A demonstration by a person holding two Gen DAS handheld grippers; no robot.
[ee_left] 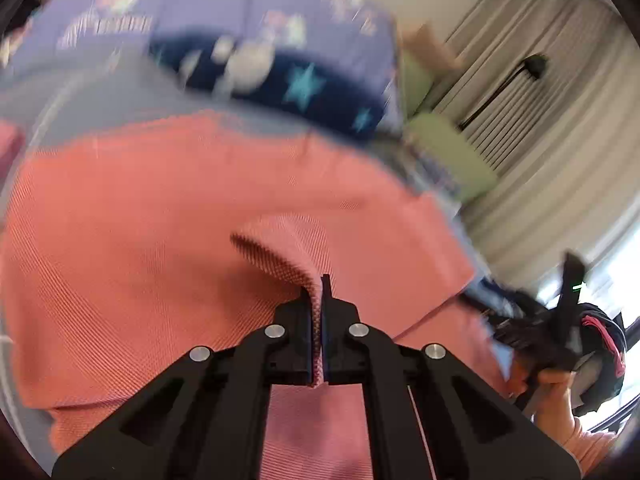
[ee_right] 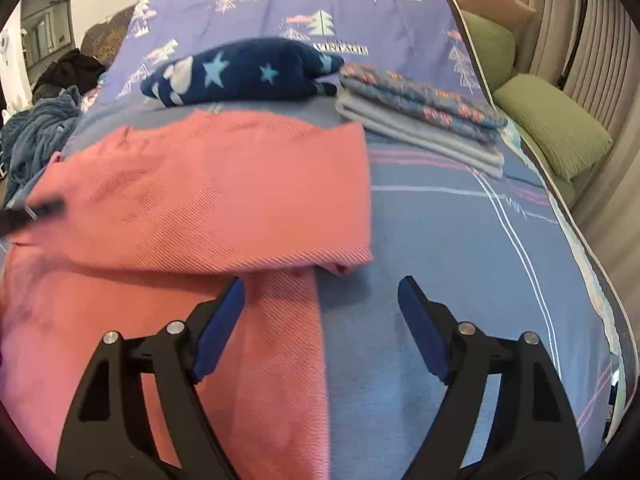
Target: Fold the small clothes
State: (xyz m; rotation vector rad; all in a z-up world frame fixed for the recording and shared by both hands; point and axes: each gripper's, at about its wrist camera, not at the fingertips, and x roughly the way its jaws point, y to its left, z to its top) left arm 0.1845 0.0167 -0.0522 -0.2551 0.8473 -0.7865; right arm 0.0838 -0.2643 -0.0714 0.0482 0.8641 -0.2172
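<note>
Left gripper point(ee_left: 320, 292) pinching pink garment point(ee_left: 160, 220) fold; right gripper point(ee_right: 322, 292) spread wide above bedspread point(ee_right: 440, 240).

The right gripper point(ee_right: 322, 312) hovers over the bed point(ee_right: 460, 248) with its blue-padded fingers point(ee_right: 222, 328) spread wide — the left one above the pink garment point(ee_right: 200, 192), the right one above bare blue cover. The garment lies partly folded, one layer over another. Behind it sit a navy star-print piece point(ee_right: 240, 72) and, just beside that, a stack of folded clothes point(ee_right: 420, 120) — green cushions point(ee_right: 552, 128) line the bed's right side.
</note>
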